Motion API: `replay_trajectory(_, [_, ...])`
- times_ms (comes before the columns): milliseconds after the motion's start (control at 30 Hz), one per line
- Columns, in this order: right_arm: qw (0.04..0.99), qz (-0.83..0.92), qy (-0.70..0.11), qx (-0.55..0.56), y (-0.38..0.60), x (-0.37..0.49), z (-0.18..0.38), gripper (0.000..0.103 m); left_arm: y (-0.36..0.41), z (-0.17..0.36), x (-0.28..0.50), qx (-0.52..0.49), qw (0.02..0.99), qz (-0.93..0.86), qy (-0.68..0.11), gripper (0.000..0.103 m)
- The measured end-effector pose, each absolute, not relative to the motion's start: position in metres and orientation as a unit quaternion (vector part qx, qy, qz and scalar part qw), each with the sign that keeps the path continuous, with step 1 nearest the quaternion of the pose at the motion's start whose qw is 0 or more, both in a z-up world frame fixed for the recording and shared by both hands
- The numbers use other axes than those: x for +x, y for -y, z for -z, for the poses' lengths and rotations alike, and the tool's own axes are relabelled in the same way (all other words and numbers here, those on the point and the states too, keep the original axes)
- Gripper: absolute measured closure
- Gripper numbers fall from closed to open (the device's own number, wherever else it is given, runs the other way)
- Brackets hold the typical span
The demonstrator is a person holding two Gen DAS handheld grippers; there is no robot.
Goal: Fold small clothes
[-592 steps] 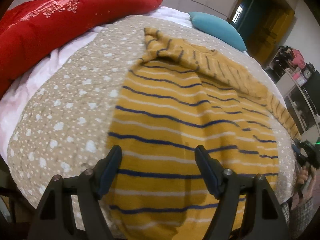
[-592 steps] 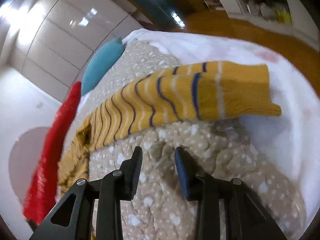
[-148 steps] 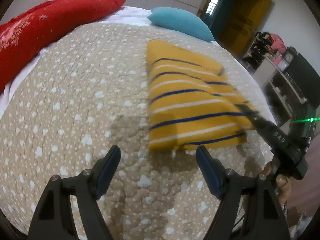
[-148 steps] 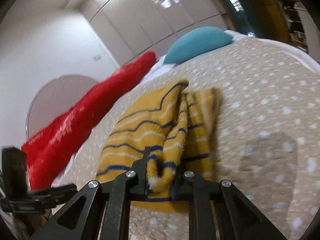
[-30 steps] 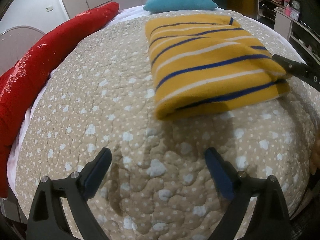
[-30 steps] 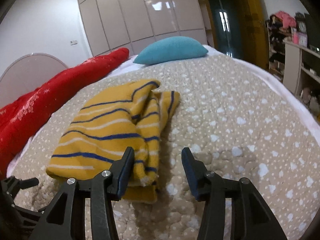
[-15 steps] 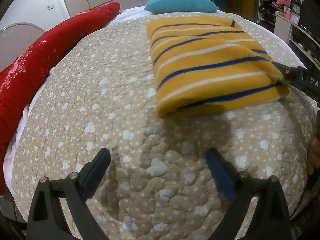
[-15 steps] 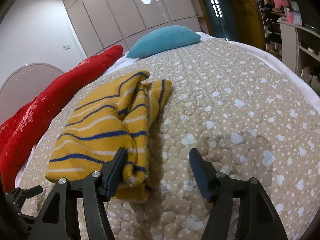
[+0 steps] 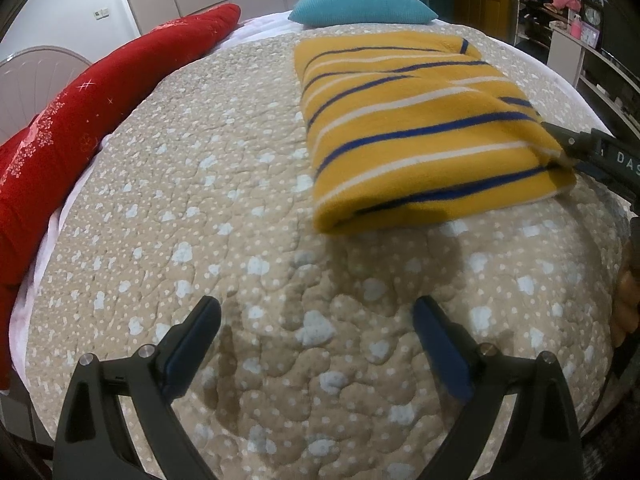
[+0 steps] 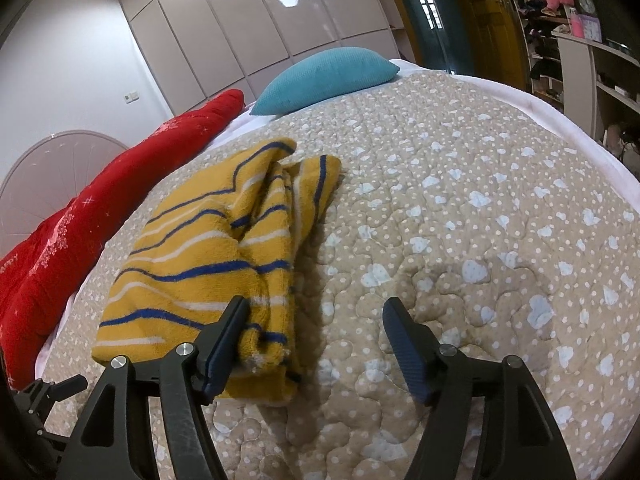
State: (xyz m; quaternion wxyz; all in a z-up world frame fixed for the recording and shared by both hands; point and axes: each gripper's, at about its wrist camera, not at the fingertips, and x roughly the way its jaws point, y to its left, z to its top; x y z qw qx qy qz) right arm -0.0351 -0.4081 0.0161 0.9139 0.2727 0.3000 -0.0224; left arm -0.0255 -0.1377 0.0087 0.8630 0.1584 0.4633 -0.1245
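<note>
- Left wrist view: the left hand-held gripper [image 9: 314, 336] hangs over the bed with its two fingers wide apart. Nothing is between them.
- The yellow striped sweater [image 9: 420, 128] lies folded into a thick block on the beige dotted quilt [image 9: 200, 200]. It sits ahead of the left hand-held gripper and a bit to the right, well apart from it.
- The sweater has blue and white stripes. Its folded edge faces the camera.
- The tip of the right hand-held gripper [image 9: 576, 152] shows at the right edge of this view, touching the near right corner of the sweater.
- Right wrist view: the right hand-held gripper [image 10: 316, 338] also has its fingers spread apart and holds nothing. Its left finger [image 10: 224, 340] is right at the near corner of the sweater [image 10: 208, 256], and its right finger is over bare quilt [image 10: 480, 200].
- From this side the sweater looks bunched, with loose layers showing along its right edge.
- A teal pillow [image 10: 324, 78] lies at the far end of the bed.
- A long red blanket [image 9: 72, 128] lies along the left side of the bed.
- Tall pale closet doors [image 10: 248, 28] stand behind the bed.
</note>
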Motion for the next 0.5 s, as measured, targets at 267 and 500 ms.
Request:
replay_trajectory(267, [0.913, 0.023, -0.299, 0.278, 0.409, -0.035, -0.015, 0.028, 0.131, -0.061, -0.033, 0.122, 0.894, 0.160, -0.401, 0.007])
replay_trajectory(500, [0.912, 0.023, -0.298, 0.281, 0.409, -0.036, -0.014, 0.027, 0.157, -0.082, 0.034, 0.112, 0.899, 0.171, -0.388, 0.007])
